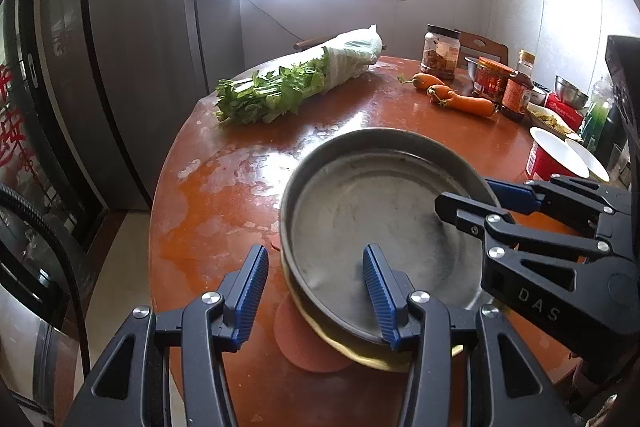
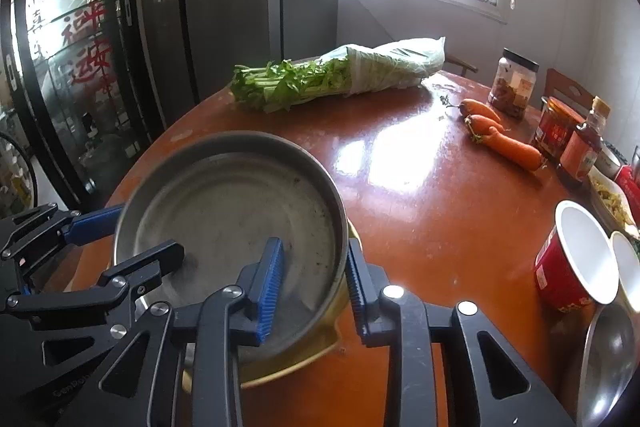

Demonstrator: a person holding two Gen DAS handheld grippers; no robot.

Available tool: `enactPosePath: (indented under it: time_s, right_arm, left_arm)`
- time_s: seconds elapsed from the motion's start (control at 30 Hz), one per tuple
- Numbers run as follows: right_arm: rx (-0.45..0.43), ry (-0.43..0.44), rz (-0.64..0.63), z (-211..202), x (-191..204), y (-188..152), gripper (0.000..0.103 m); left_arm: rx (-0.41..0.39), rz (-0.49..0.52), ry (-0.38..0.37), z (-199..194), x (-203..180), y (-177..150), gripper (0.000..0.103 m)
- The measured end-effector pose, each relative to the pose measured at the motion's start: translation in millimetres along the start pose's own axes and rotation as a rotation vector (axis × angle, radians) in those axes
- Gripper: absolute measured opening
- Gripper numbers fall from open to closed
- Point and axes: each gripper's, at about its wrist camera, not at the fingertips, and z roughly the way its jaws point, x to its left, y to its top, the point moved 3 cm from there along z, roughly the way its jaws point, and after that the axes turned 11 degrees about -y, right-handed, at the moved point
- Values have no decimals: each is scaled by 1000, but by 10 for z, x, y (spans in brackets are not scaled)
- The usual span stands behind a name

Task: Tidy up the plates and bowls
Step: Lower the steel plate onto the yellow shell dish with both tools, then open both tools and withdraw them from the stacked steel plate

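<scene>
Both tongs straddle the steel plate (image 2: pixel 236 211), stacked on a seemingly yellowish dish on the tabletop (image 2: pixel 420 179): left tongs (image 1: pixel 316 291) and right tongs (image 2: pixel 316 283) slack, so withdraw straight, without nudging.

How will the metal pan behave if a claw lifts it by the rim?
The metal pan looks thin and rigid, so probably light. Its smooth rim may slip. It sits on a yellow dish, so it might rock.
</scene>
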Motion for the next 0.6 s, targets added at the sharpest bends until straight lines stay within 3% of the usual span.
enactPosePath:
  time_s: [0.43, 0.6]
  right_arm:
    - [-17, -12, -7, 95, 25, 115, 37]
    - [-30, 0, 15, 25, -14, 128, 39]
  left_arm:
    - [-3, -19, 2, 8, 93, 49, 50]
    - [-21, -28, -11, -69, 98, 71, 57]
